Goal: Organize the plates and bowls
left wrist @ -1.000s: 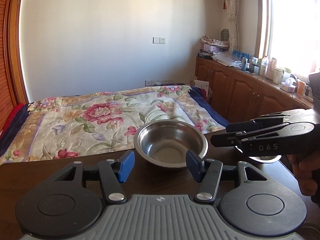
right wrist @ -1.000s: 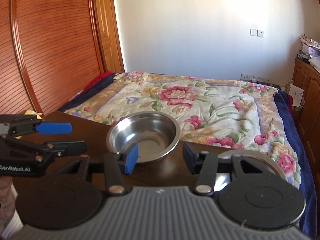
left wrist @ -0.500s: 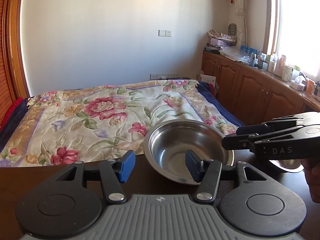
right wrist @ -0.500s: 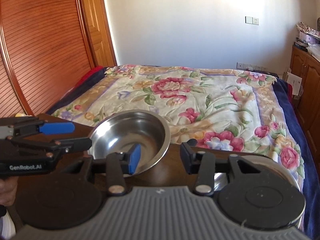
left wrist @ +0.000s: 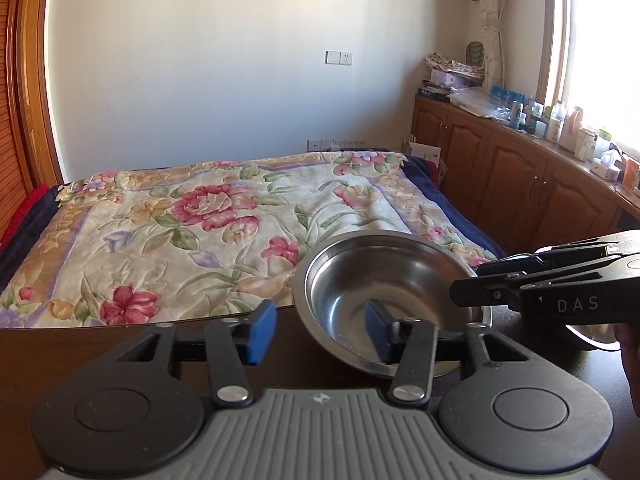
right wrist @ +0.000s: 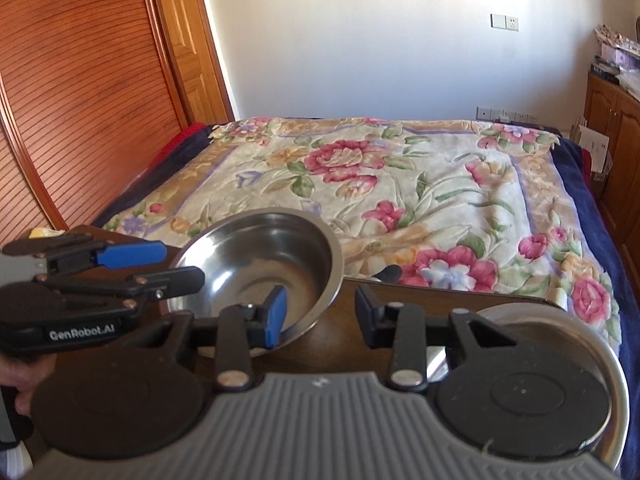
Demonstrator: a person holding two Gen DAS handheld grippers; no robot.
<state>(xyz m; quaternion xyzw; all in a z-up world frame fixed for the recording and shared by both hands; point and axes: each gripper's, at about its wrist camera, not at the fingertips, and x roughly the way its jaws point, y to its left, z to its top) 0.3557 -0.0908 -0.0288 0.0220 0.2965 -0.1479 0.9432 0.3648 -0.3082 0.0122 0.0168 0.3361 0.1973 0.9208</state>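
Two grippers closing on steel bowl [left wrist: 384,280]: left gripper [left wrist: 318,332] and right gripper [right wrist: 320,314] each straddle rim, not yet pinching. Light, rigid, slick; grip rim firmly.

**A bedroom behind the dark table**

A dark wooden table [left wrist: 100,344] sits nearest. Just beyond lies a bed with a flowered quilt [left wrist: 208,216]. Far right, wooden cabinets [left wrist: 516,176] carry bottles [left wrist: 556,124] under a bright window [left wrist: 600,32]. Left, a slatted wooden door [right wrist: 80,92].
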